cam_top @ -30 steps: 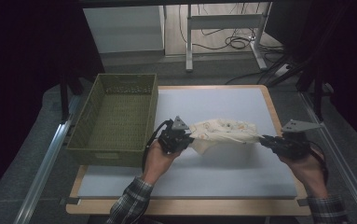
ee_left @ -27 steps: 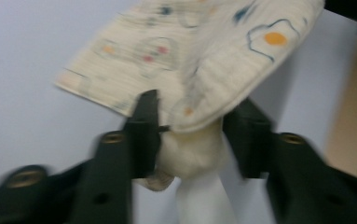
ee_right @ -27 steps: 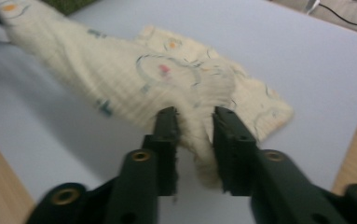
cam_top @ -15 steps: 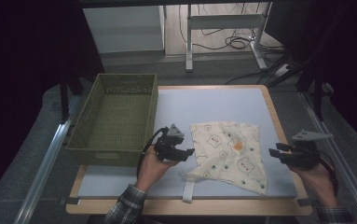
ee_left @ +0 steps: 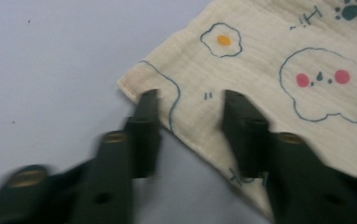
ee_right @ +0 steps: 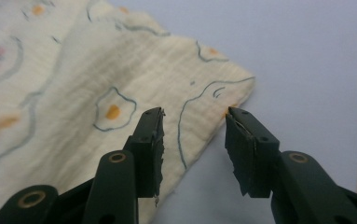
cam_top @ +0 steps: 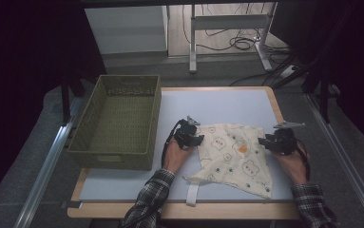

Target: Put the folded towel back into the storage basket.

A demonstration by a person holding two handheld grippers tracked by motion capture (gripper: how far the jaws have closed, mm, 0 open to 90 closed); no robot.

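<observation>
Printed cloth (cam_top: 234, 154) lies spread flat on the bench (cam_top: 122, 183), right of the green basket (cam_top: 115, 121). Left hand-held gripper (ee_left: 190, 100) and right hand-held gripper (ee_right: 194, 117) both gape wide at its upper corners, gripping nothing. Spreading looks done; folding or binning left.

Left gripper (ee_left: 191, 100) poised over the corner of a printed cloth (ee_left: 278, 79)

Its two black fingers (ee_left: 146, 130) stand apart, one at the cloth's left corner edge, the other over the fabric to the right, with a strip of cream cloth between them. The cloth lies flat on the pale blue-grey tabletop (ee_left: 59, 51), filling the right and far part of the scene. Its print shows a fried egg (ee_left: 221, 40), a white blob face with pink cheeks (ee_left: 323, 84), and a dark paw mark (ee_left: 351, 10) at the far right.
</observation>
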